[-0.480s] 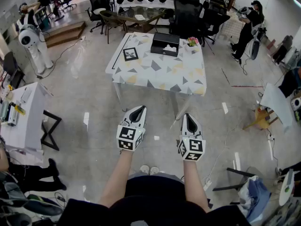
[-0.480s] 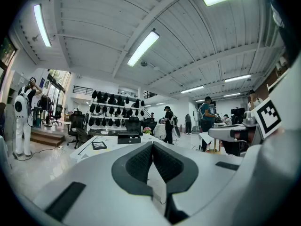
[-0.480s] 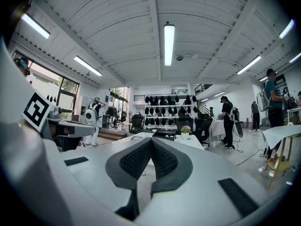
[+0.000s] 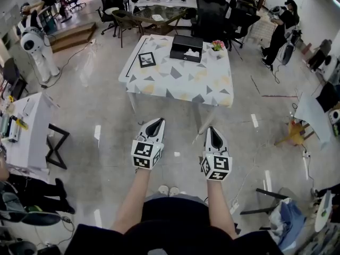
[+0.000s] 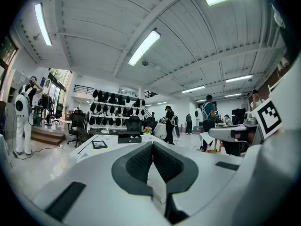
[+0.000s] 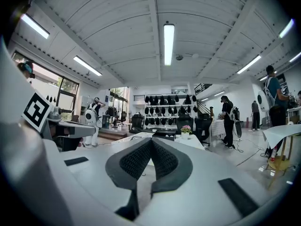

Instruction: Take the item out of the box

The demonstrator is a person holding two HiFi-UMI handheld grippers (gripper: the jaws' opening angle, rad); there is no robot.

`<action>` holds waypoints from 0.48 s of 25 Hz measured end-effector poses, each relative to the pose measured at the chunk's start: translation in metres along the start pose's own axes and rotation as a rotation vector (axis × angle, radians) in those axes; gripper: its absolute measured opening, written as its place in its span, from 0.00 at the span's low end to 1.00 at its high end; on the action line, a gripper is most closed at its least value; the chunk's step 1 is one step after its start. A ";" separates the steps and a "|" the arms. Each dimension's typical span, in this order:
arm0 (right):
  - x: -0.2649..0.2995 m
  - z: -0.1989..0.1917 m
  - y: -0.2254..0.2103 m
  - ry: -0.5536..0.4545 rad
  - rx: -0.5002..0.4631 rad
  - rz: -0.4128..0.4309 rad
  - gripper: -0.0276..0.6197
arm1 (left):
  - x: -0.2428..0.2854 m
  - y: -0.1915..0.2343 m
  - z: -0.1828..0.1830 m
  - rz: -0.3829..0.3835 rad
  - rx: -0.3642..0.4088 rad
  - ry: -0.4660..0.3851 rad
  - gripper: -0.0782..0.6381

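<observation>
Black box (image 4: 186,48), white item (image 4: 192,52) showing inside, stands on the patterned table (image 4: 175,81) well ahead of me. My left gripper (image 4: 155,124) and right gripper (image 4: 213,132): jaws pressed together, nothing between them.

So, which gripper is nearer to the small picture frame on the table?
Left. The left gripper is almost in line with the frame, short of the table. The right gripper is equally short of it, but off to the frame's right.
</observation>
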State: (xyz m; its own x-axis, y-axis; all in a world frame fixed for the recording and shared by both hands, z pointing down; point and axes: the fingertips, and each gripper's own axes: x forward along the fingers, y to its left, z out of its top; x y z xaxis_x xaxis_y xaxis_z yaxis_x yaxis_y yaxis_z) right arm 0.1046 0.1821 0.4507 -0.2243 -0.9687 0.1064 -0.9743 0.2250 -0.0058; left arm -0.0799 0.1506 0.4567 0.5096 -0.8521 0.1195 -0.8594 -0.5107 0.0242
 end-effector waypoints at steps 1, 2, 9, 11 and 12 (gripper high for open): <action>0.000 0.000 0.000 -0.001 0.003 0.000 0.04 | 0.001 0.000 0.000 -0.001 -0.001 0.001 0.14; 0.001 -0.001 0.000 -0.001 0.005 0.000 0.04 | 0.002 0.000 -0.001 -0.003 0.000 0.001 0.14; 0.003 -0.004 0.000 -0.002 0.026 0.002 0.05 | 0.007 -0.001 -0.005 -0.017 -0.002 0.013 0.14; 0.004 -0.003 0.000 -0.006 0.028 0.000 0.05 | 0.007 0.000 -0.005 -0.020 -0.002 0.013 0.14; 0.004 -0.003 0.000 -0.008 0.027 -0.001 0.05 | 0.008 0.000 -0.006 -0.021 -0.004 0.012 0.14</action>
State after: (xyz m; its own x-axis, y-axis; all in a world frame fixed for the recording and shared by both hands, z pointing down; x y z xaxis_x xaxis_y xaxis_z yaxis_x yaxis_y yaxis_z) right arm 0.1040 0.1786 0.4538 -0.2231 -0.9698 0.0988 -0.9747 0.2209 -0.0327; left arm -0.0762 0.1446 0.4631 0.5269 -0.8399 0.1305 -0.8488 -0.5278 0.0305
